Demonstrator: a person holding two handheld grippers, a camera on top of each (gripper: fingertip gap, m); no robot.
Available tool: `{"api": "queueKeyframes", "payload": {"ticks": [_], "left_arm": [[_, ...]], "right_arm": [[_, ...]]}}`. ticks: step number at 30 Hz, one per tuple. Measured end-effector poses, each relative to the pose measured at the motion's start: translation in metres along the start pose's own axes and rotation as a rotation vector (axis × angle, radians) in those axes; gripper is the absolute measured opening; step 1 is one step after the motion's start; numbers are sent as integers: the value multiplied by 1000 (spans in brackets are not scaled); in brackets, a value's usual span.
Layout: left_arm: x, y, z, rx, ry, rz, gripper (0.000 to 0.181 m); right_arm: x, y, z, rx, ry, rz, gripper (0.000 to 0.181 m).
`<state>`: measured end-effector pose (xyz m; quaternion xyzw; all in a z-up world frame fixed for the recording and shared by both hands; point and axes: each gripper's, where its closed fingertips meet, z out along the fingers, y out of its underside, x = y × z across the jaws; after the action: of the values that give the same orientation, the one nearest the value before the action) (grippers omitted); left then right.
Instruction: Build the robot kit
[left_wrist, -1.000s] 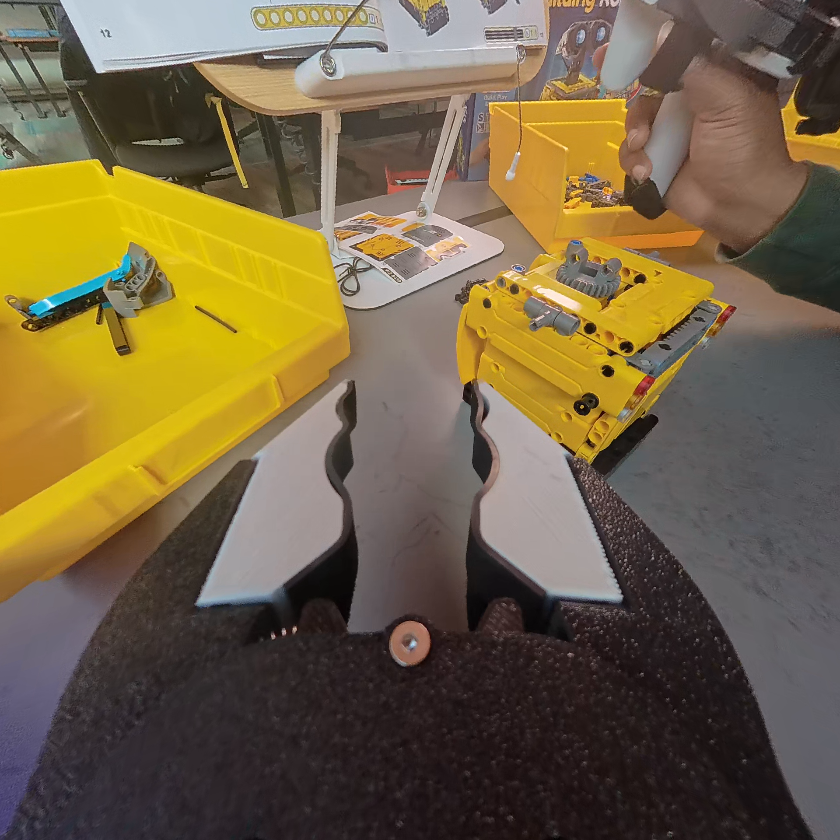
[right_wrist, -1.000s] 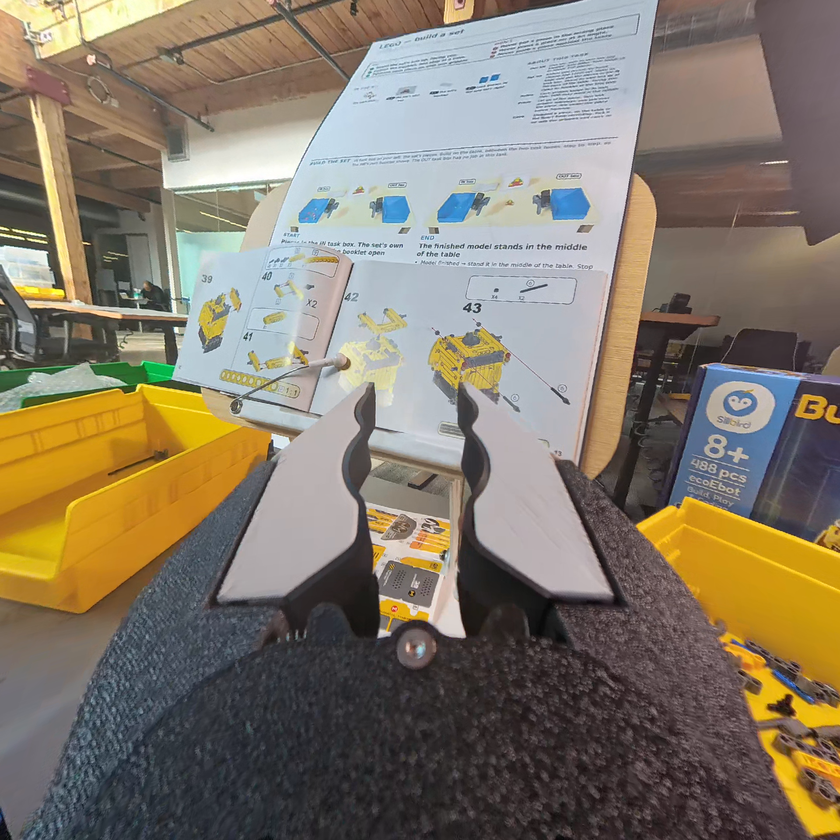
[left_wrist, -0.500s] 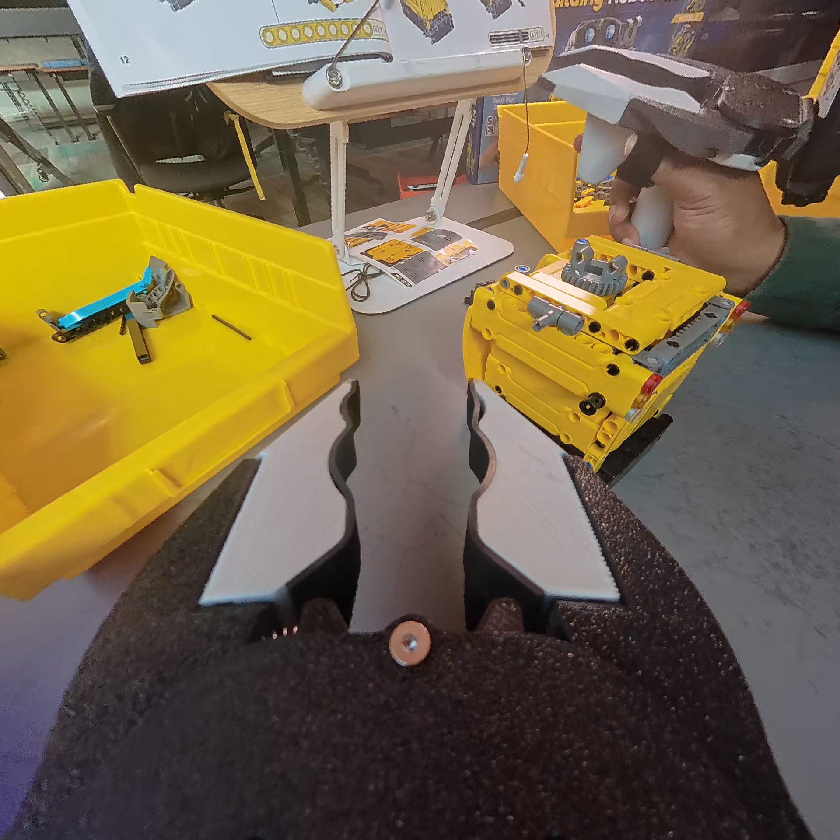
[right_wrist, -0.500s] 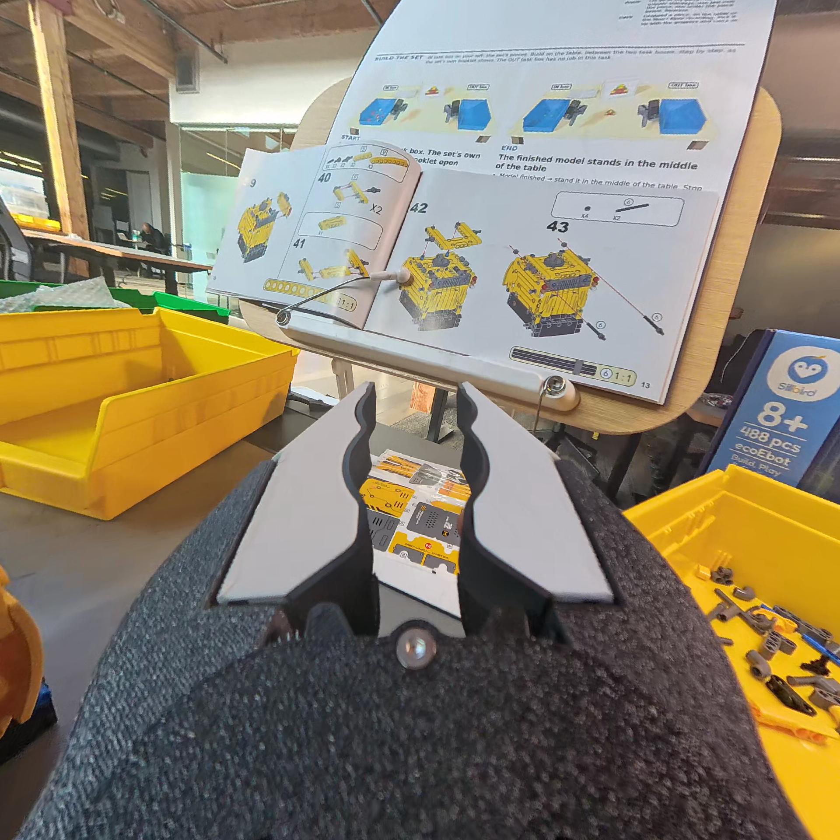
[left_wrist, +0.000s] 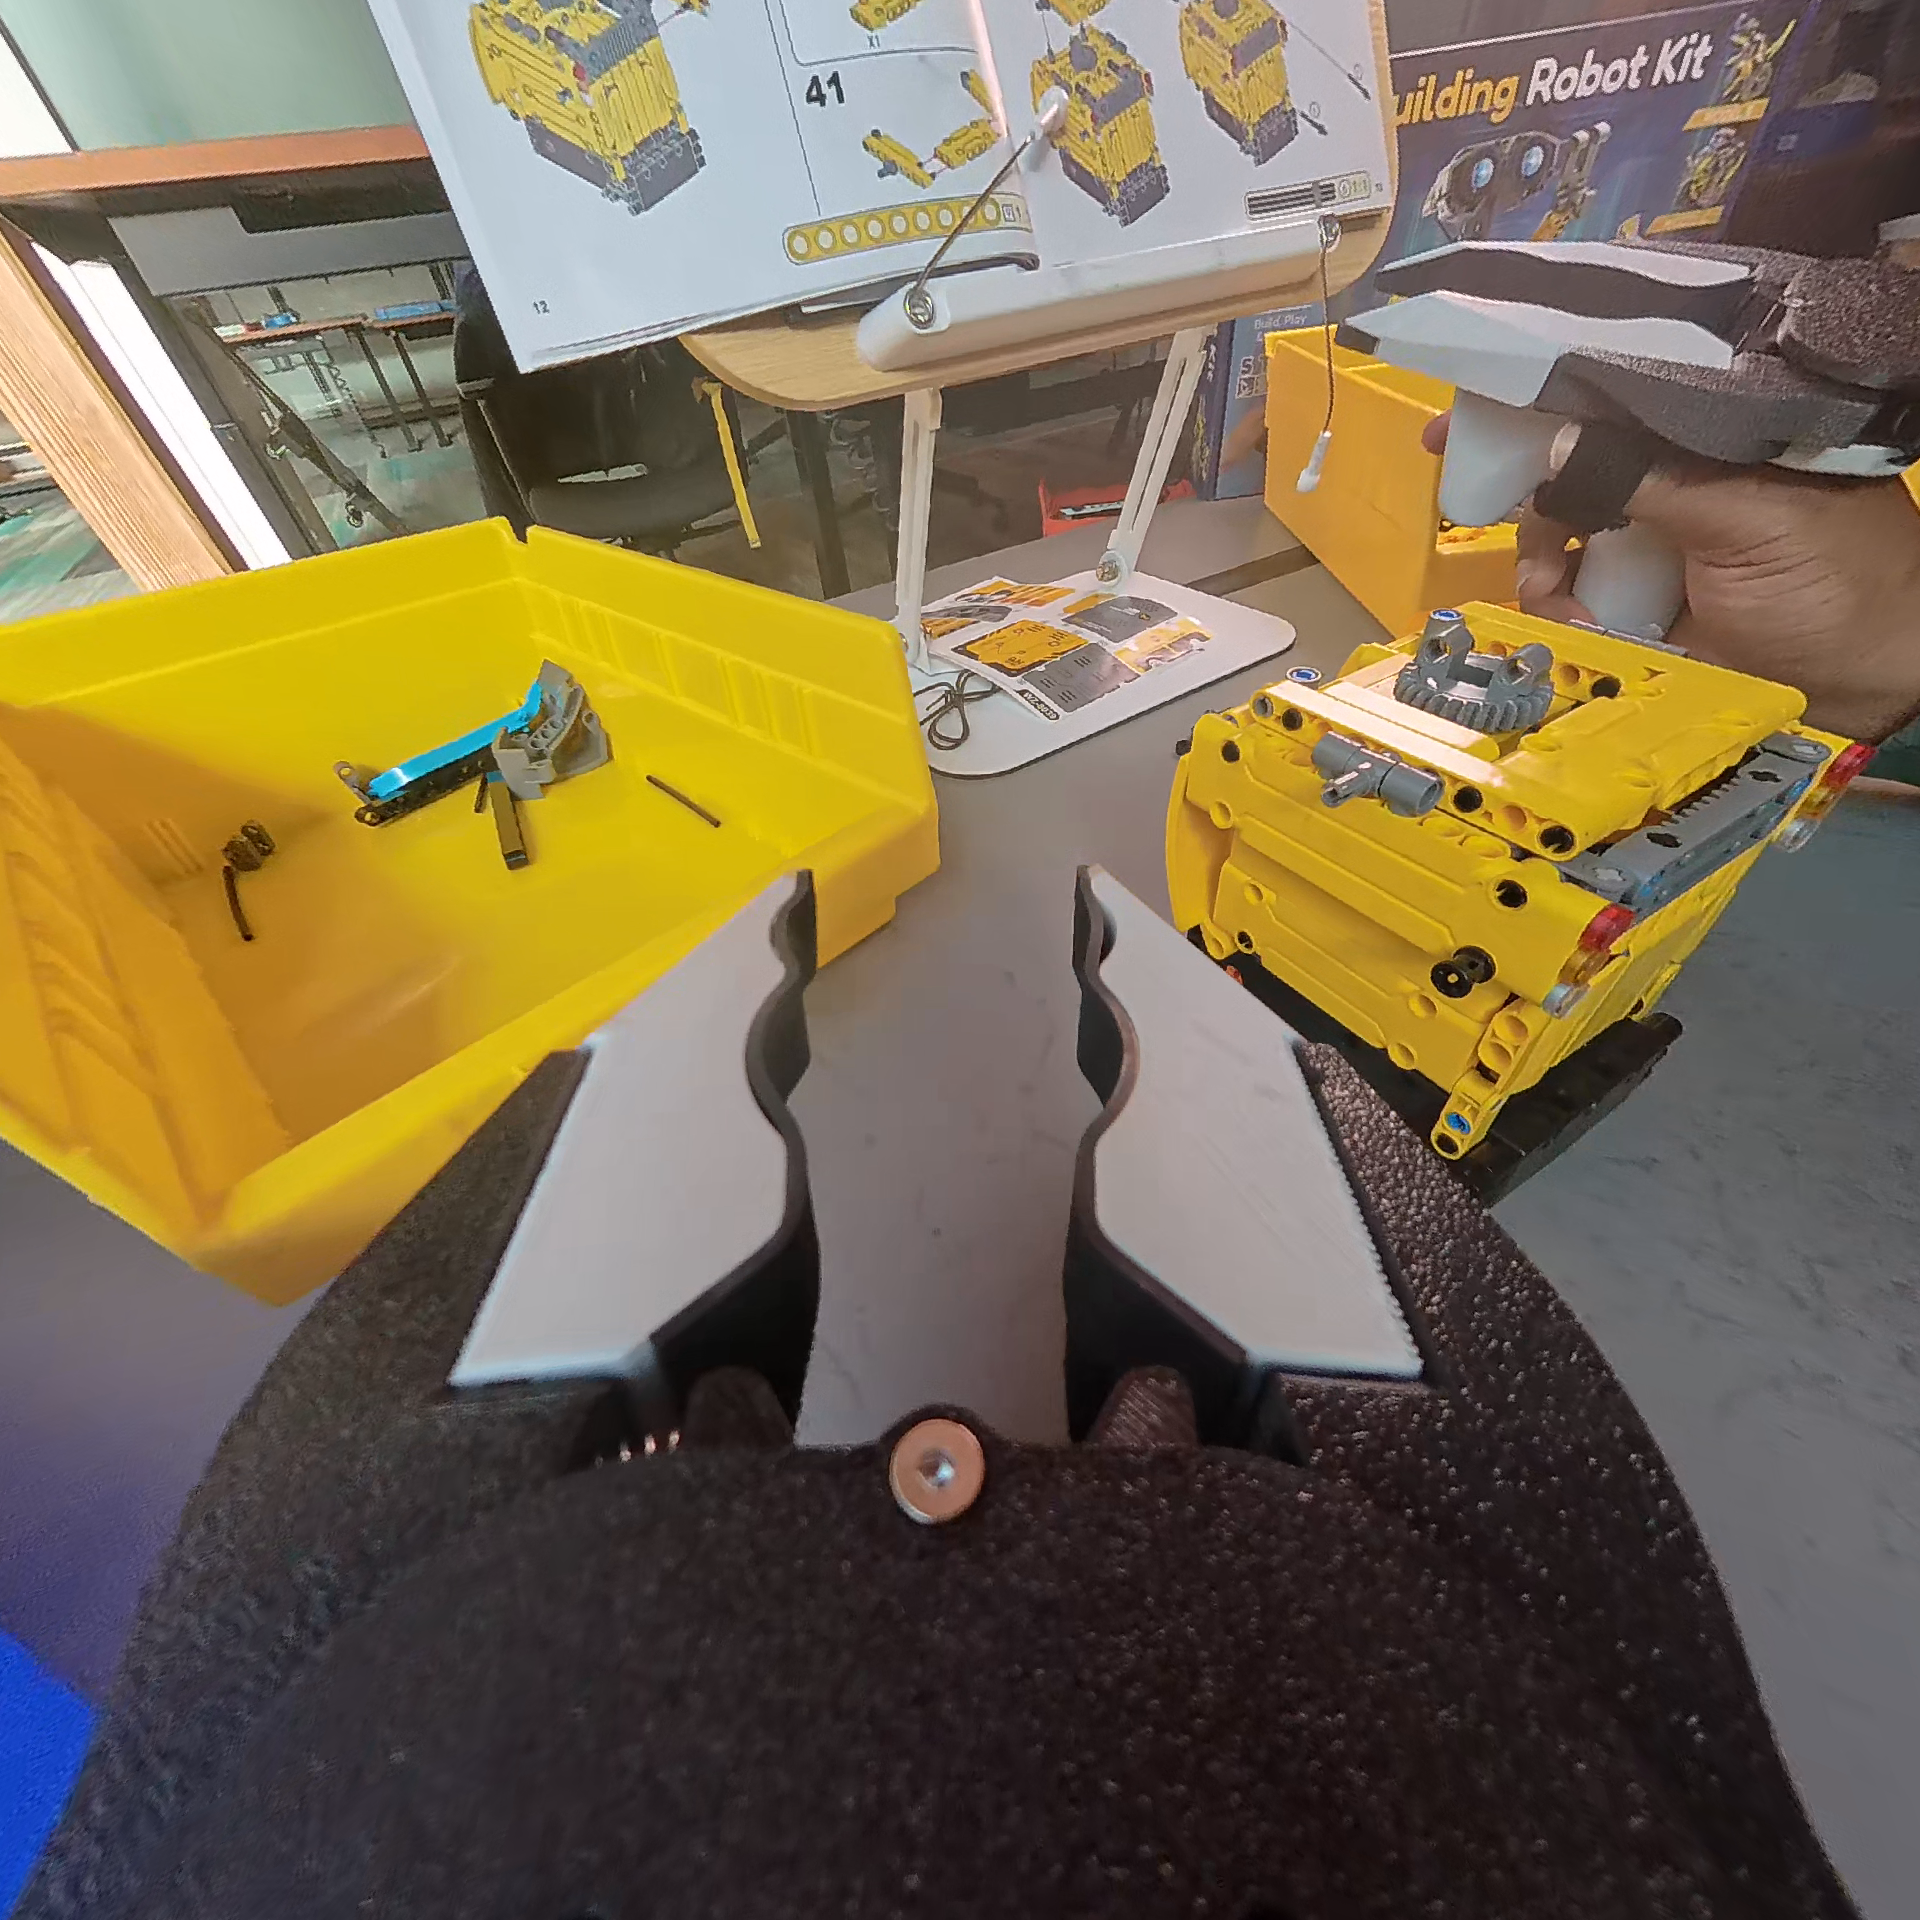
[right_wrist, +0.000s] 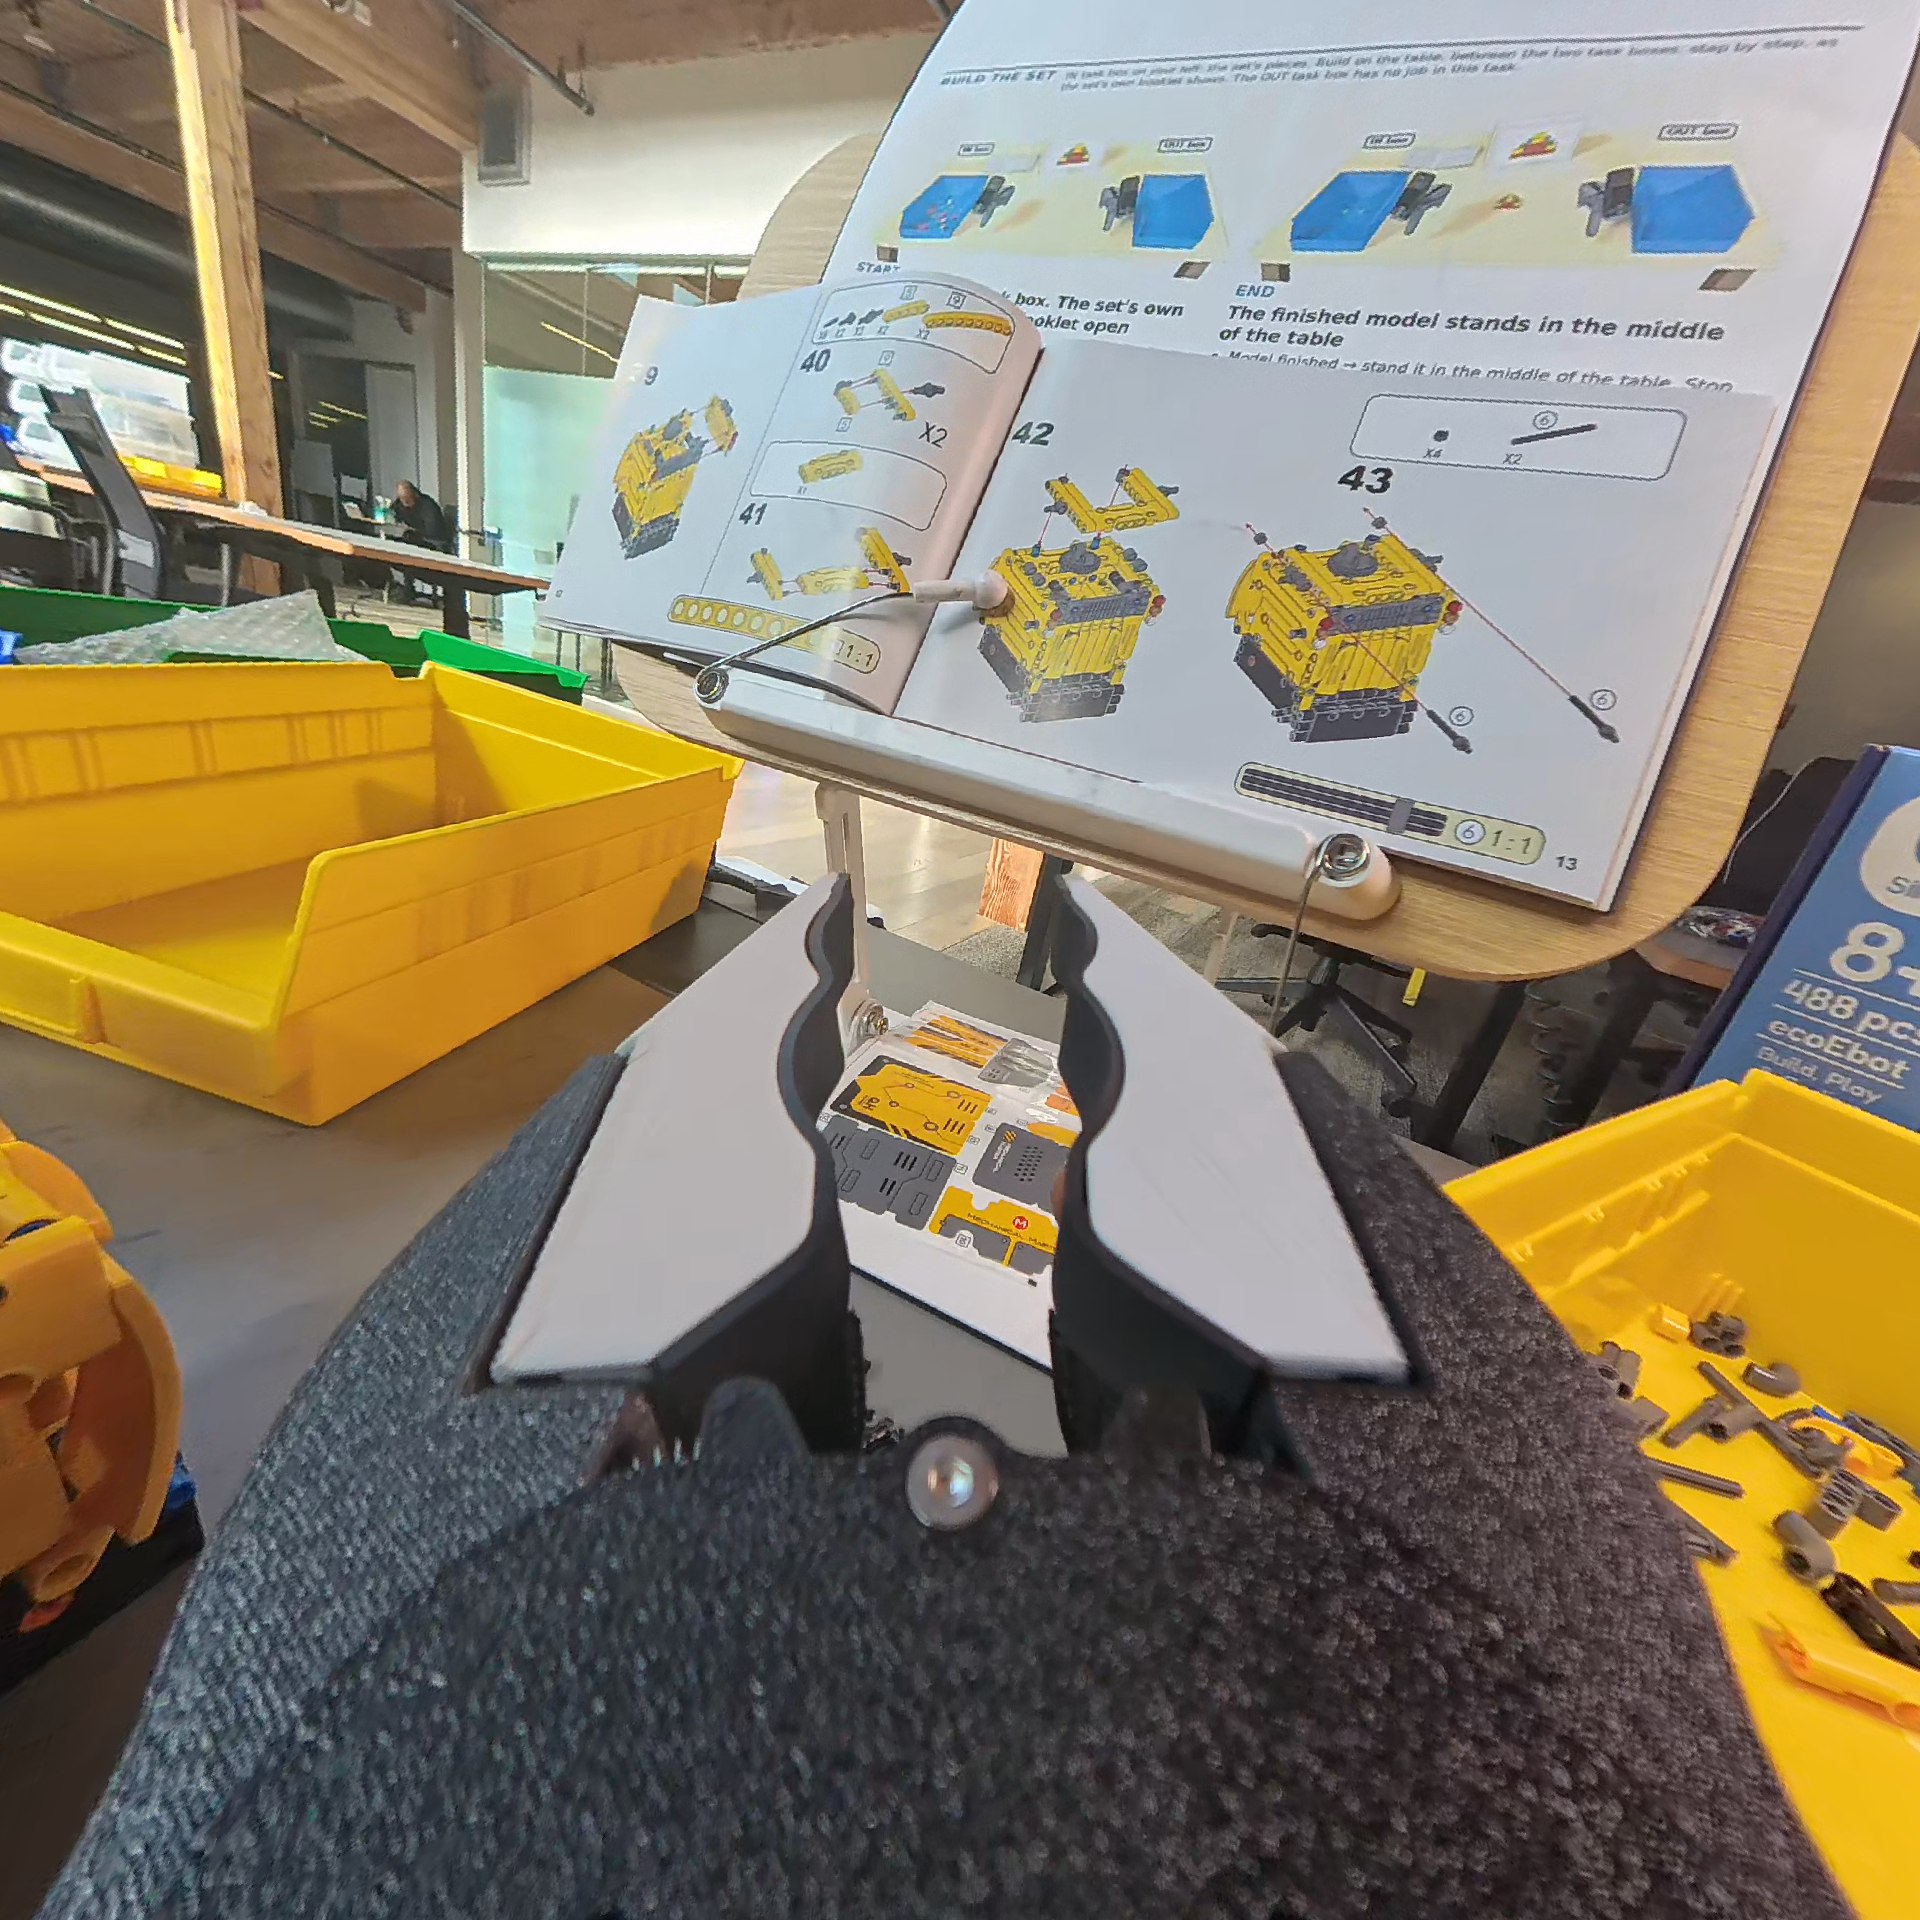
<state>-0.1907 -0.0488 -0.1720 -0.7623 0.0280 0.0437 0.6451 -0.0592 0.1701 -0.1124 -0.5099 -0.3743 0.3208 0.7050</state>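
A yellow brick-built model (left_wrist: 1475, 873) with a grey gear on top stands on the grey table, just right of my left gripper (left_wrist: 940, 894), which is open and empty above the table. A yellow bin (left_wrist: 727, 665) to its left holds a blue-and-grey assembly (left_wrist: 488, 753) and a few small black pieces. My right gripper (right_wrist: 945, 904) is open and empty, raised and pointing at the open instruction booklet (right_wrist: 1195, 582) on its wooden stand. It also shows in the left wrist view (left_wrist: 1538, 312), held by a hand above and behind the model. The model's edge (right_wrist: 62, 1371) shows at the right wrist view's left.
A second yellow bin (right_wrist: 1621, 1195) at the right holds several small grey and yellow parts. The stand's white base carries a sticker sheet (left_wrist: 1081, 644). A blue set box (right_wrist: 1839, 997) stands behind the right bin. An empty yellow bin (right_wrist: 343, 894) sits far left. My right fingertips sit around 25 cm from my left ones.
My right gripper has come down from pointing high at the booklet to a lower, closer aim. My left gripper has drawn back and risen a little. Both stay open.
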Motion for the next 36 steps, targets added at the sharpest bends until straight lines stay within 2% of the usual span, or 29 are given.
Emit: {"api": "queueKeyframes", "payload": {"ticks": [13, 28, 31, 33, 35, 36], "left_arm": [[-7, 3, 2, -8, -51, 19, 53], [-13, 5, 1, -22, -143, 82, 52], [-13, 4, -1, -18, -136, 74, 52], [-13, 3, -1, -13, -130, 64, 52], [-12, 1, -3, -4, -122, 55, 52], [-12, 0, -4, 2, -116, 50, 51]], "right_arm": [[8, 3, 3, -10, 26, 4, 37], [16, -12, -3, 22, 28, 59, 37], [13, -11, -3, 14, 4, 91, 31], [11, -22, -6, 36, -13, 101, 28], [9, -41, -12, 83, -26, 87, 15], [10, -52, -17, 107, -31, 79, 0]]}}
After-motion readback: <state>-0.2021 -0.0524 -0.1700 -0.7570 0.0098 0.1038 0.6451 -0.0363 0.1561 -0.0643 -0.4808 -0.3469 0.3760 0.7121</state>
